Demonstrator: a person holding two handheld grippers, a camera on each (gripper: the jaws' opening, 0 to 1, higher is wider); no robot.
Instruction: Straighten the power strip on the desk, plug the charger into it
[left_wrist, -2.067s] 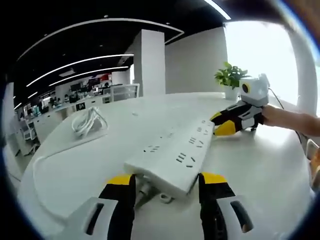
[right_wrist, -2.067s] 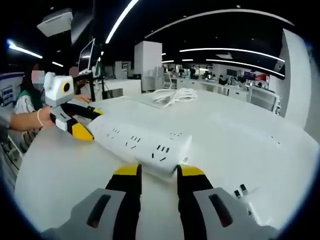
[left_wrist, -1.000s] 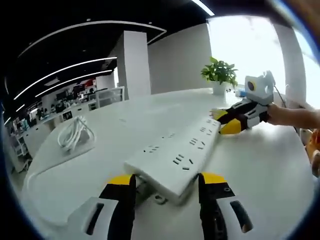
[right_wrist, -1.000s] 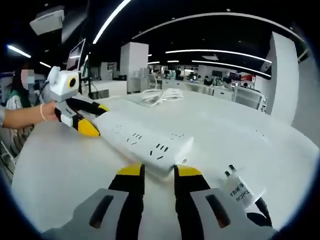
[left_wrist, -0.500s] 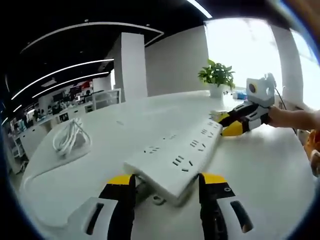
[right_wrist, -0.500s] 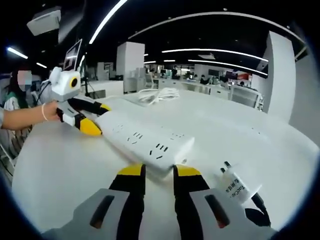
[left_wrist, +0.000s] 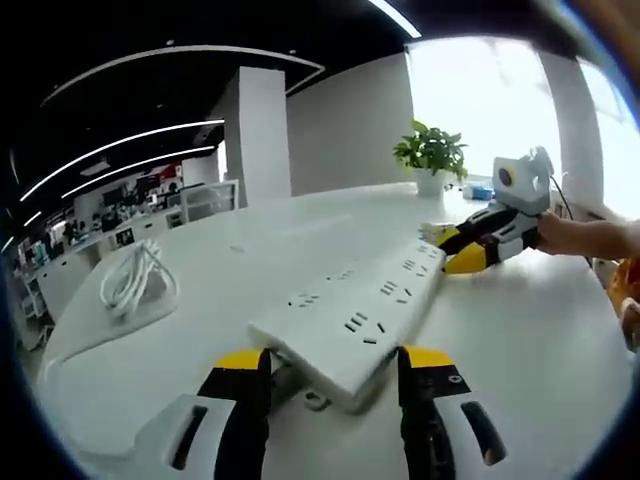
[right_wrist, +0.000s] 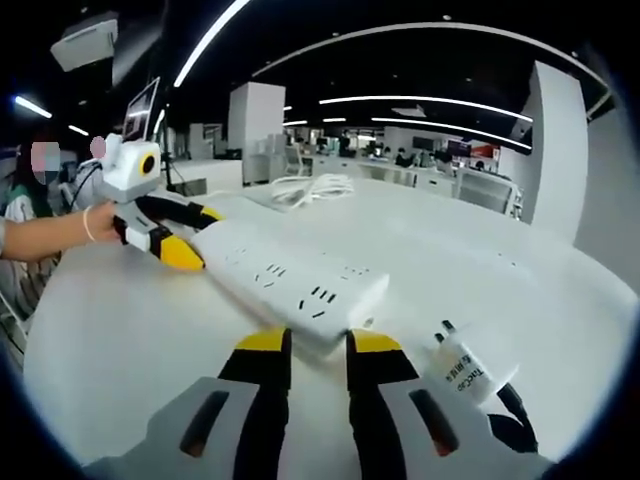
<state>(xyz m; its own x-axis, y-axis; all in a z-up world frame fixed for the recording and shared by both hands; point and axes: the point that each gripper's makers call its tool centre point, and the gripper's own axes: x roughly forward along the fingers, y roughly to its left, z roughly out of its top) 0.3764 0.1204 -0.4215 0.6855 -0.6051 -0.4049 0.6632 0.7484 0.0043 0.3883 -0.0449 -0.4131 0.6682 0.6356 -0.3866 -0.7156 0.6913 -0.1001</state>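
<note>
Left gripper view: our left claw and right claw each clamp an end of the power strip; charger lies beside.

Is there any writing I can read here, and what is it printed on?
White charger lying on the desk: a short dark printed label, too blurred to read for certain.
Red signs far back in the office: too small to read.
Power strip: no writing visible.

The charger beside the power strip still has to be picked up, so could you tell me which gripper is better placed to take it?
Probably the right. The charger lies just beside the right gripper, while the left gripper holds the power strip's far end and could steady it.
</note>
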